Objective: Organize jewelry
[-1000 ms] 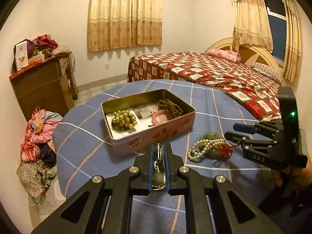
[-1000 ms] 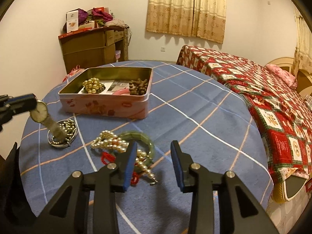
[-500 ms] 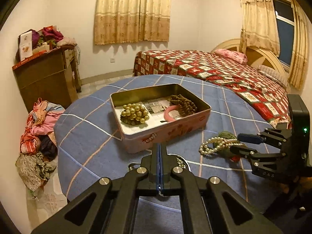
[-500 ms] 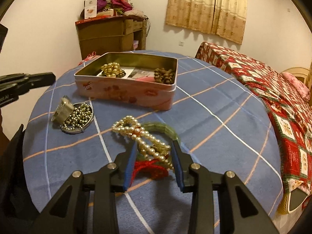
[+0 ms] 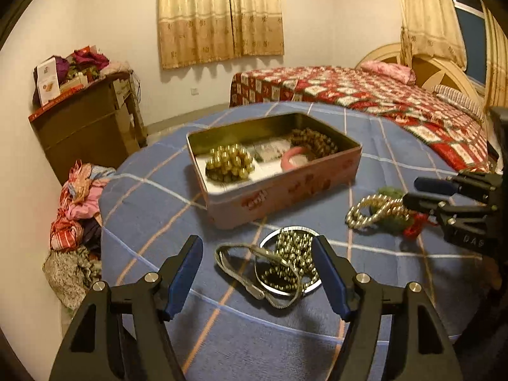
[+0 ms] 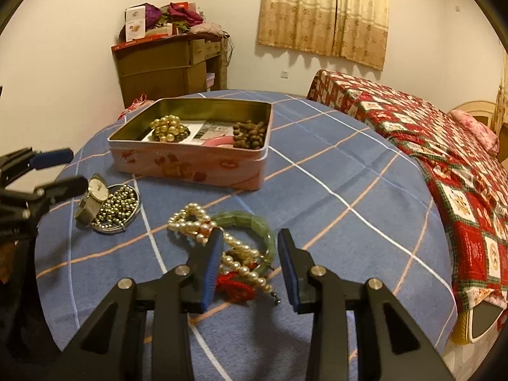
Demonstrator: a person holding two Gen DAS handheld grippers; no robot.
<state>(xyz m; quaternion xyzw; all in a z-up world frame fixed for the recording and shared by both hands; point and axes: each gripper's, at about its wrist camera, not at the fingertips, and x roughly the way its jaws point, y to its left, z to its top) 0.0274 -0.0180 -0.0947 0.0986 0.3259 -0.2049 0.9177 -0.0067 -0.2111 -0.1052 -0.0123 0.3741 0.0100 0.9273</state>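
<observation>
My left gripper [image 5: 255, 247] hangs low over the blue checked table, its jaws opening wide. Between them a mesh-strap watch [image 5: 250, 265] lies loose, partly on a round dish of small beads [image 5: 293, 250]. My right gripper [image 6: 250, 236] is open and easing wider, with a pearl necklace [image 6: 197, 222], a green bangle [image 6: 254, 220] and a red tassel [image 6: 236, 285] on the cloth between its fingers; the pads are not pressing on them. Behind stands the pink tin [image 6: 190, 165] holding gold beads [image 6: 168, 128], brown beads [image 6: 249, 131] and a pink bangle [image 5: 295, 158].
The round table's edge [image 5: 104, 222] falls away to a heap of clothes on the floor [image 5: 76, 209]. A wooden cabinet [image 6: 165, 63] stands by the wall and a bed with a red quilt [image 6: 444, 158] lies to the right. Each gripper shows at the side of the other's view.
The left gripper held the watch upright, then let it go; the watch now lies on the dish and the jaws have swung wide. The right gripper tipped down over the pearl pile.
</observation>
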